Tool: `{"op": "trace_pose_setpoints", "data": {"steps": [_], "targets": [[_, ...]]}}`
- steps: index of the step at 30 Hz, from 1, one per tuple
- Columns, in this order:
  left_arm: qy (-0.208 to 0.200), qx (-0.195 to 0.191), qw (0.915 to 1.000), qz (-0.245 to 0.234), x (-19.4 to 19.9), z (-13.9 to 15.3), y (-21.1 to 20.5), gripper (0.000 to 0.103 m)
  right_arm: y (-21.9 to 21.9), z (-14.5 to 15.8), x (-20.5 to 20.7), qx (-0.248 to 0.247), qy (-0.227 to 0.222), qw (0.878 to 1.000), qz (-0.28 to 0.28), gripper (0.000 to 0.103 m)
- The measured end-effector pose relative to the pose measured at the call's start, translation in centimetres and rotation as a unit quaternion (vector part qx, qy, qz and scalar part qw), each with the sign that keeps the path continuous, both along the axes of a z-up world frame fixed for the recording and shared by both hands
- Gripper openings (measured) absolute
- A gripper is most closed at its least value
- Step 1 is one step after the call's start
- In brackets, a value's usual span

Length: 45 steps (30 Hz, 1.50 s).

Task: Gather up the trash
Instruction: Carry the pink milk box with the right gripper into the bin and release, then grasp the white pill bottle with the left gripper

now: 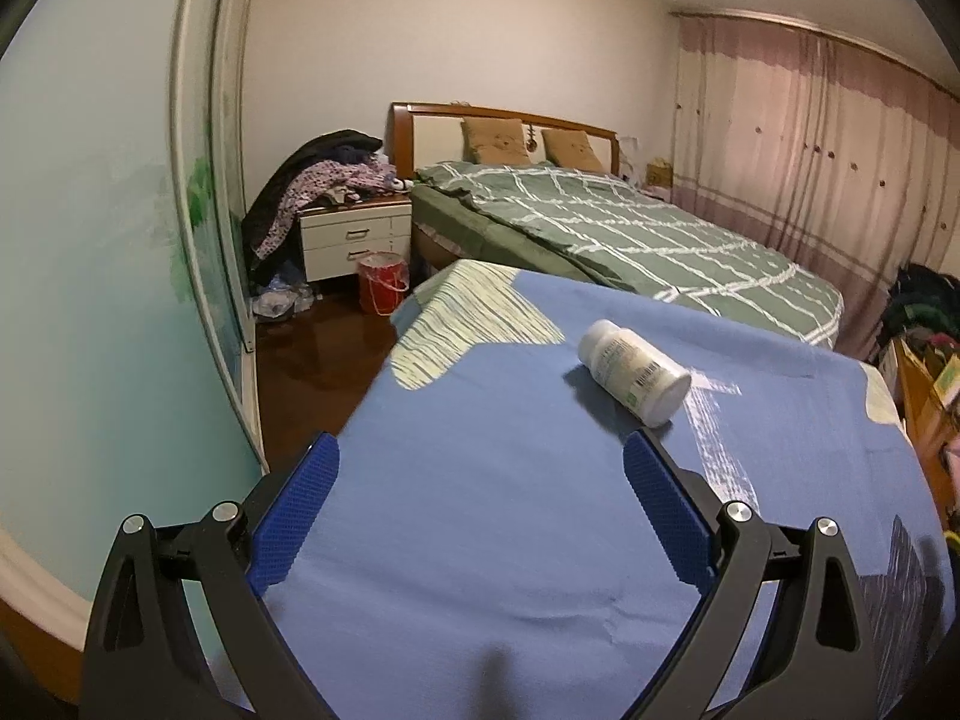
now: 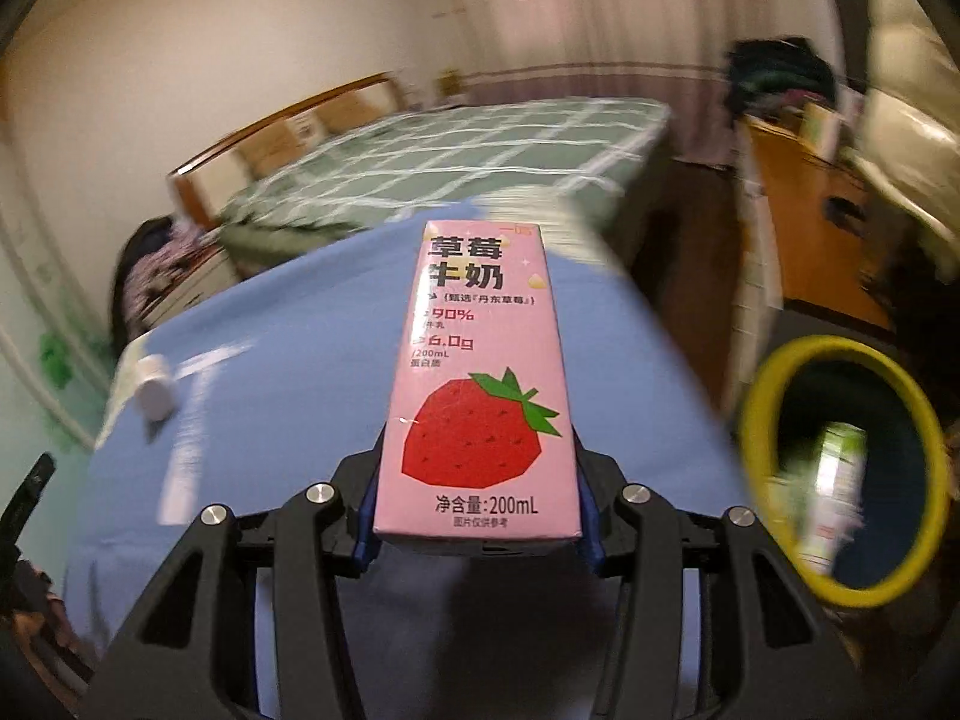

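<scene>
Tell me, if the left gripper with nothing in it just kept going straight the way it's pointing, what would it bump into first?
Most likely the blue cloth on the table, since the left gripper tilts down at it. The white bottle lies on its side just beyond the right fingertip, slightly off that line, though depth is hard to judge.

Colours around the blue tablecloth (image 2: 288, 360)

You see a pink, red-strawberry carton (image 2: 477, 384) above it; a yellow-rimmed bin (image 2: 757, 420) at its right.

Blue tabletop (image 1: 480, 540) open ahead, only white bottle (image 1: 633, 371) lying near far right edge
</scene>
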<state>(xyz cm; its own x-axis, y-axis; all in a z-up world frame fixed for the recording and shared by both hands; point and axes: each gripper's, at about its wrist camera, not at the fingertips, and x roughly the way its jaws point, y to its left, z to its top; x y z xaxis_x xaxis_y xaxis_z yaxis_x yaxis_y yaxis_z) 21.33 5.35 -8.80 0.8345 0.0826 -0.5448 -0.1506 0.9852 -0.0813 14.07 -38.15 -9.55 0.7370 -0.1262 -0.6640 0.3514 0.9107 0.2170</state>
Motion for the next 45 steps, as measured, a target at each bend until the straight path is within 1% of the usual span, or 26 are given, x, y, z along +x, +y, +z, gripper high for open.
{"op": "trace_pose_setpoints", "data": {"steps": [2, 5, 9, 11, 12, 14, 15, 16, 18, 20, 24, 29, 32, 36, 38, 39, 40, 42, 45], "targets": [[0.002, -0.004, 1.0000, -0.008, 0.0, 0.2, -0.4, 0.094, -3.5, -0.4, -2.1, -0.004, 0.006, 0.999, -0.040, 0.047], [0.002, -0.006, 0.9998, -0.018, 0.0, 0.9, -1.0, 0.094, -8.0, -1.6, -4.0, 0.006, 0.019, 0.996, -0.087, 0.047], [0.003, -0.003, 0.9995, -0.032, 0.2, 1.9, -2.2, 0.094, -12.0, -3.4, -5.6, 0.011, 0.036, 0.991, -0.131, 0.048], [0.007, -0.001, 0.9992, -0.039, 0.6, 2.2, -2.9, 0.094, -13.9, -4.5, -5.8, 0.058, 0.044, 0.987, -0.140, 0.049], [0.010, -0.002, 0.9991, -0.042, 0.7, 2.3, -3.3, 0.094, -14.6, -4.8, -6.1, 0.061, 0.049, 0.986, -0.145, 0.049], [0.016, -0.007, 0.9987, -0.047, 1.1, 2.6, -4.0, 0.095, -15.2, -4.9, -6.3, 0.061, 0.050, 0.985, -0.151, 0.055], [0.018, -0.008, 0.9987, -0.047, 1.4, 2.7, -4.5, 0.097, -15.4, -4.6, -6.5, 0.054, 0.047, 0.985, -0.155, 0.062], [0.019, -0.008, 0.9987, -0.046, 1.7, 2.8, -4.9, 0.098, -15.5, -4.3, -6.7, 0.050, 0.040, 0.986, -0.156, 0.065], [0.024, -0.005, 0.9987, -0.044, 2.3, 2.8, -5.9, 0.098, -15.4, -3.9, -6.8, 0.043, 0.032, 0.987, -0.155, 0.067], [0.040, -0.008, 0.9981, -0.045, 3.6, 2.3, -6.9, 0.098, -15.7, -3.7, -7.2, 0.045, 0.025, 0.987, -0.151, 0.067], [0.083, -0.029, 0.9955, -0.037, 7.1, 0.8, -8.3, 0.098, -16.0, -3.1, -7.6, 0.052, 0.014, 0.989, -0.138, 0.067], [0.128, -0.058, 0.9900, -0.006, 11.8, -1.2, -8.7, 0.098, -16.2, -2.3, -8.3, 0.048, 0.000, 0.990, -0.132, 0.069], [0.140, -0.072, 0.9874, 0.013, 13.9, -1.9, -8.9, 0.098, -16.4, -2.0, -8.6, 0.042, -0.006, 0.990, -0.135, 0.069], [0.155, -0.066, 0.9850, 0.037, 16.7, -2.2, -9.0, 0.097, -16.5, -1.8, -8.8, 0.041, -0.006, 0.991, -0.131, 0.069], [0.168, -0.070, 0.9824, 0.043, 18.0, -2.4, -8.9, 0.089, -16.5, -1.9, -8.7, 0.040, -0.005, 0.991, -0.128, 0.069], [0.175, -0.073, 0.9809, 0.044, 18.6, -2.5, -8.8, 0.086, -16.4, -1.9, -8.7, 0.041, -0.005, 0.991, -0.128, 0.069], [0.183, -0.077, 0.9790, 0.047, 19.1, -2.7, -8.7, 0.080, -16.4, -2.0, -8.7, 0.042, -0.005, 0.991, -0.126, 0.070], [0.197, -0.091, 0.9748, 0.051, 19.8, -3.3, -8.3, 0.076, -16.3, -2.0, -8.5, 0.044, -0.004, 0.991, -0.123, 0.070], [0.201, -0.091, 0.9739, 0.051, 20.6, -3.7, -8.2, 0.069, -16.1, -2.1, -8.3, 0.045, -0.003, 0.992, -0.118, 0.070]]}}
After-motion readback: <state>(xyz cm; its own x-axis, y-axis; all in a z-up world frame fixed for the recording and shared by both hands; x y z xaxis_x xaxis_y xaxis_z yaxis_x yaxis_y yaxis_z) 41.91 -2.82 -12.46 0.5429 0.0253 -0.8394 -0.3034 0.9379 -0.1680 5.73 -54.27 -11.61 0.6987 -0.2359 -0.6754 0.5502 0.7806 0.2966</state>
